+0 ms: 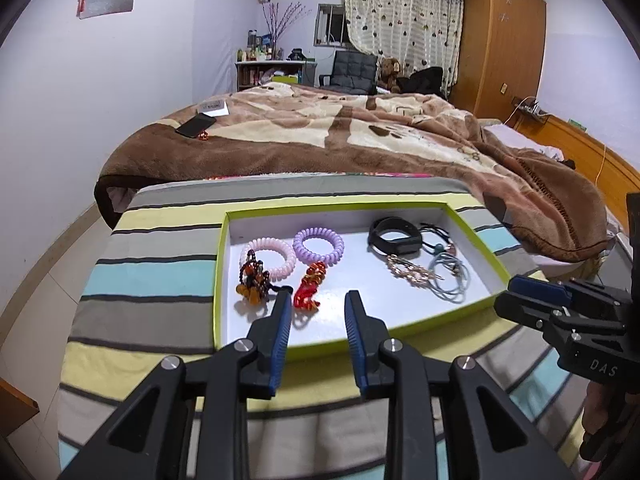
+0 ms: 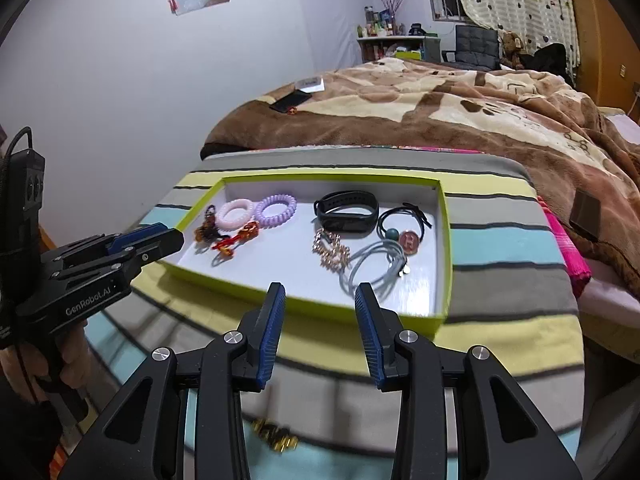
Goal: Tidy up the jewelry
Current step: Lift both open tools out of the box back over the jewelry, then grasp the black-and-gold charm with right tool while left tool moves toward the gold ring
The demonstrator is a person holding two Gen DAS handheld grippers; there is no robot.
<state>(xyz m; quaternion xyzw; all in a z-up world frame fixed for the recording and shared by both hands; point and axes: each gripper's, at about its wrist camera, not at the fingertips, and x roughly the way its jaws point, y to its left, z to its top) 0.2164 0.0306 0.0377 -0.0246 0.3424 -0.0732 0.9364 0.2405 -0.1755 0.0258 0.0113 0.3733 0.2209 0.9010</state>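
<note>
A shallow green-rimmed tray (image 1: 496, 270) with a white floor lies on the striped table; it also shows in the right wrist view (image 2: 446, 240). In it lie a pink coil hair tie (image 1: 270, 257), a purple coil tie (image 1: 319, 245), an amber bead piece (image 1: 252, 280), a red bead piece (image 1: 309, 286), a black band (image 1: 394, 236), a gold chain (image 1: 412, 272) and blue-grey elastics (image 1: 450, 276). My left gripper (image 1: 318, 298) is open and empty over the tray's near edge. My right gripper (image 2: 320, 290) is open and empty at the tray's near rim. A gold piece (image 2: 276, 436) lies on the cloth beneath it.
The table has a striped cloth (image 1: 152, 280). Behind it is a bed with a brown blanket (image 1: 360, 132), with a phone (image 1: 196, 125) on it. A wardrobe (image 1: 500, 40) stands at the far right and a shelf (image 1: 264, 68) by the window.
</note>
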